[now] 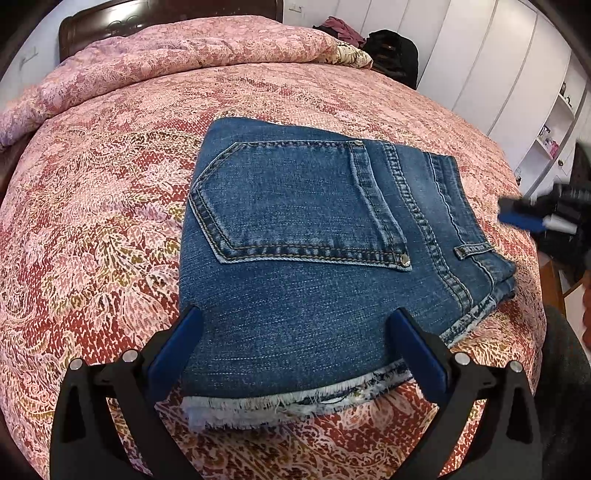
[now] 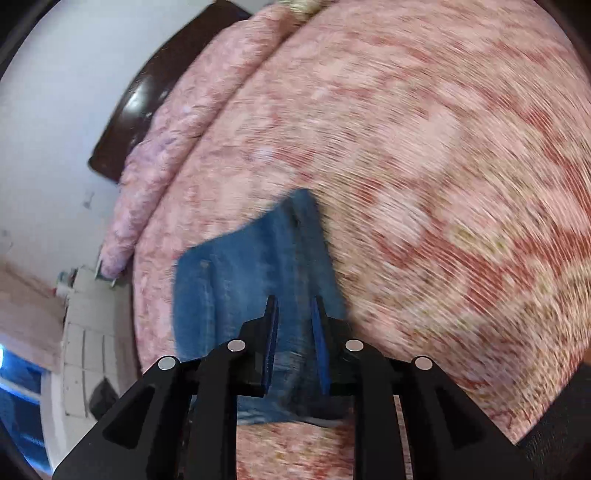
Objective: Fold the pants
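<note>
The blue jeans (image 1: 314,243) lie folded into a compact stack on the pink patterned bedspread (image 1: 110,221), back pocket up, frayed hems at the near edge. My left gripper (image 1: 295,332) is open, its blue pads spread wide over the near end of the stack, holding nothing. My right gripper (image 1: 524,216) shows blurred at the right edge of the left wrist view, off the jeans. In the blurred right wrist view my right gripper (image 2: 293,302) is open with a narrow gap, empty, above the jeans (image 2: 240,280).
A rolled pink quilt (image 1: 166,55) lies at the bed's head against a dark headboard (image 1: 166,14). Dark clothes (image 1: 391,51) are piled at the far right corner. White wardrobes (image 1: 480,66) and shelves stand to the right of the bed.
</note>
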Available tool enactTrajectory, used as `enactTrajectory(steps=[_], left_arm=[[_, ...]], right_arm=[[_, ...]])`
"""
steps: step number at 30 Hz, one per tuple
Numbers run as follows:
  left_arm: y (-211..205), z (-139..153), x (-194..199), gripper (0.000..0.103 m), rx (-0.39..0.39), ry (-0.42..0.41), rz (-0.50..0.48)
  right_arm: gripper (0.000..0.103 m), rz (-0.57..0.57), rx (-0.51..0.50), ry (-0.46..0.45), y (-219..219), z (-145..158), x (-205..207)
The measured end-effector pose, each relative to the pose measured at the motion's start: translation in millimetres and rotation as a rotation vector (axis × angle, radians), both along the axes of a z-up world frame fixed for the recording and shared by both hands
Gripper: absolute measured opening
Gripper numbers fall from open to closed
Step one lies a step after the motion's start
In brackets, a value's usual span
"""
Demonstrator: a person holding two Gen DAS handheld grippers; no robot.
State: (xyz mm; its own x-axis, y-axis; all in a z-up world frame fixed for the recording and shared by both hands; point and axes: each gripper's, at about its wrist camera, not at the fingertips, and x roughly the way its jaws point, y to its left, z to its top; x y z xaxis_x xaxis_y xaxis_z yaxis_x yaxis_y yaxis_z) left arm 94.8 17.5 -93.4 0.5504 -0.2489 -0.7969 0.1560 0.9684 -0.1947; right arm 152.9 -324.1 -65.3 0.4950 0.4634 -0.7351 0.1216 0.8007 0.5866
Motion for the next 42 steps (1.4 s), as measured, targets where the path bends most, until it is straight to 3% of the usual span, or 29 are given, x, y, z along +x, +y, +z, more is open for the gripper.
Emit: enactTrajectory(steps=[3,5,8,14,16,18,20,25,29,32,39,42], left_arm=[[-2.1,-0.3,-2.0,0.101,0.002,-0.006,0.001],[-2.4,-0.1,-3.6,0.101,-0.002,-0.007,0.002],[-0.8,0.1,-5.1,0.101,-0.009,-0.013,0.001],[4.1,-0.3,-5.2,0.101,-0.025,-0.012,-0.001],[5.1,-0.2,-4.9,0.101,-0.027,-0.011,-0.002],[6.3,0.0,-4.1,0.101,-0.031,-0.011,-0.003],[8.7,0.2,-2.4,0.101,-0.043,-0.01,-0.001],[11.6,-0.4,-0.2,0.101,-0.05,-0.007,-0.001],[13.7,-0.5,0.8,0.101,-0.052,-0.002,0.008],[13.3,-1.1,1.4,0.101,-0.046,-0.003,0.01],[11.7,-2.4,1.6,0.101,-0.043,-0.007,0.01],[12.5,-1.9,0.2,0.101,-0.054,-0.01,0.01]], right_arm=[[0.019,0.131,-0.015,-0.033,43.6,15.7,27.9],[0.05,0.226,-0.062,-0.053,80.7,21.8,47.1],[0.053,0.338,-0.121,-0.074,127.6,22.3,69.8],[0.053,0.356,-0.131,-0.028,170.8,-1.2,106.9],[0.053,0.346,-0.15,0.015,172.9,-15.8,114.8],[0.045,0.333,-0.165,0.061,173.7,-37.3,123.3],[0.028,0.302,-0.193,0.052,169.7,-44.5,124.0],[0.028,0.327,-0.231,0.063,172.8,-38.6,123.0],[0.028,0.317,-0.182,0.092,166.2,-32.0,119.7],[0.033,0.33,-0.165,0.072,153.9,-21.5,99.4],[0.033,0.315,-0.005,0.097,97.5,-10.0,34.4],[0.033,0.258,-0.015,0.086,64.1,-2.0,6.5]])
